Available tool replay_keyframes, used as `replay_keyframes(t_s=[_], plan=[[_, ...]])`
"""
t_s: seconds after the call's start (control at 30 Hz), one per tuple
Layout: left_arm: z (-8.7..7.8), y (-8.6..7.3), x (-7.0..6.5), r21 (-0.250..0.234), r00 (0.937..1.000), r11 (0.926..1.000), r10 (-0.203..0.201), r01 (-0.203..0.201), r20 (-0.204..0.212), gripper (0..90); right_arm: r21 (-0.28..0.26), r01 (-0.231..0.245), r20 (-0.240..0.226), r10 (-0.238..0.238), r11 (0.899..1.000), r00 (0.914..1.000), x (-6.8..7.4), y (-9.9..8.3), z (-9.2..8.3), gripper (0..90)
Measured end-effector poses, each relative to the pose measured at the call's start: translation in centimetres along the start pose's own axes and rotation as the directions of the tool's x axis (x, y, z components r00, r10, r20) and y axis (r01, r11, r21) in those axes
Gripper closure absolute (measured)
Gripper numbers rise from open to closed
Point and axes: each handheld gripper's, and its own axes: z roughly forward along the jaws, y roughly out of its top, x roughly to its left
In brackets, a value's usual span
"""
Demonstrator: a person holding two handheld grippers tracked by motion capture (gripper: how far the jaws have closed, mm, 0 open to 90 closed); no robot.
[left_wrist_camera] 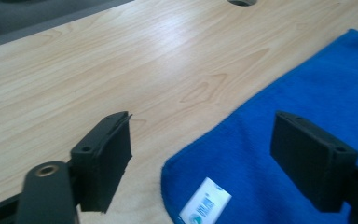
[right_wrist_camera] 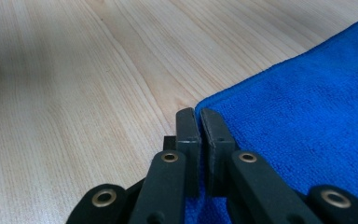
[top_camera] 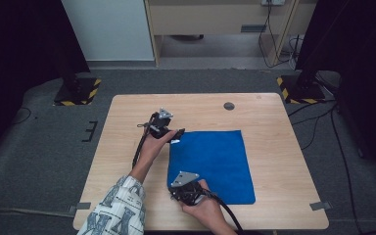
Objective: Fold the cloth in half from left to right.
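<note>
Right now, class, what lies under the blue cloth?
Under the blue cloth lies the wooden table; the cloth is spread flat on it. Anything else beneath is covered. A white care label shows on top at one corner.

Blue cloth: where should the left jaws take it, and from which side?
Take the blue cloth at its corner by the white label, coming from the bare table side. It lies flat, so only the edge offers a bite, and the open left gripper already straddles that corner.
</note>
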Motion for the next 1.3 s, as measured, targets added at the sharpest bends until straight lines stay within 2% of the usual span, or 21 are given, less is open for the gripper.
replay_keyframes(t_s=[0.33, 0.43, 0.57, 0.63, 0.7, 0.73, 0.8, 1.07, 1.1, 1.23, 1.3], plan=[[1.9, -0.5, -0.1, 0.022, 0.9994, 0.9998, 0.001, -0.001, -0.033, 36.2, -0.017, -0.016, 0.000, 0.016, 1.000, 0.9999, 0.1, -0.2, 0.4, 86.9], [2.0, -0.6, 0.0, 0.031, 0.9993, 0.9995, 0.009, -0.008, -0.036, 39.3, -0.015, -0.010, 0.004, 0.010, 1.000, 0.9999, 0.2, -0.3, 0.4, 87.0], [1.6, -0.7, 0.6, 0.043, 0.9988, 0.9991, 0.005, -0.003, -0.049, 49.5, -0.002, 0.011, -0.001, -0.011, 1.000, 0.9999, 0.3, -0.5, 0.6, 87.0], [1.6, -0.8, 0.8, 0.039, 0.9987, 0.9992, 0.013, -0.011, -0.050, 52.6, -0.010, -0.002, -0.006, 0.002, 1.000, 1.0000, 0.2, -0.5, 0.6, 87.0], [1.6, -0.9, 1.1, 0.039, 0.9988, 0.9992, 0.005, -0.003, -0.048, 54.5, -0.010, -0.004, -0.009, 0.003, 1.000, 1.0000, 0.2, -0.5, 0.6, 87.0], [1.6, -0.9, 1.2, 0.041, 0.9980, 0.9991, 0.008, -0.005, -0.063, 55.7, -0.008, -0.001, -0.009, 0.001, 1.000, 1.0000, 0.2, -0.5, 0.6, 87.0], [1.7, -1.1, 1.4, 0.055, 0.9984, 0.9985, 0.000, 0.003, -0.057, 59.0, -0.008, 0.004, -0.003, -0.004, 1.000, 1.0000, 0.2, -0.5, 0.6, 87.0], [2.6, -2.0, 1.5, 0.136, 0.9969, 0.9906, 0.023, -0.013, -0.075, 58.5, -0.005, 0.008, -0.005, -0.008, 1.000, 1.0000, 0.2, -0.5, 0.6, 86.9], [2.6, -2.2, 1.5, 0.134, 0.9964, 0.9908, 0.026, -0.015, -0.080, 58.9, -0.006, 0.006, -0.004, -0.006, 1.000, 1.0000, 0.2, -0.5, 0.6, 86.9], [2.8, -2.4, 1.5, 0.134, 0.9975, 0.9910, 0.014, -0.004, -0.070, 69.2, -0.004, 0.010, -0.004, -0.010, 1.000, 0.9999, 0.2, -0.5, 0.6, 87.1], [2.8, -2.4, 1.5, 0.135, 0.9990, 0.9908, -0.002, 0.008, -0.044, 77.7, -0.002, 0.021, 0.000, -0.021, 1.000, 0.9998, 0.3, -0.5, 0.6, 87.3]])
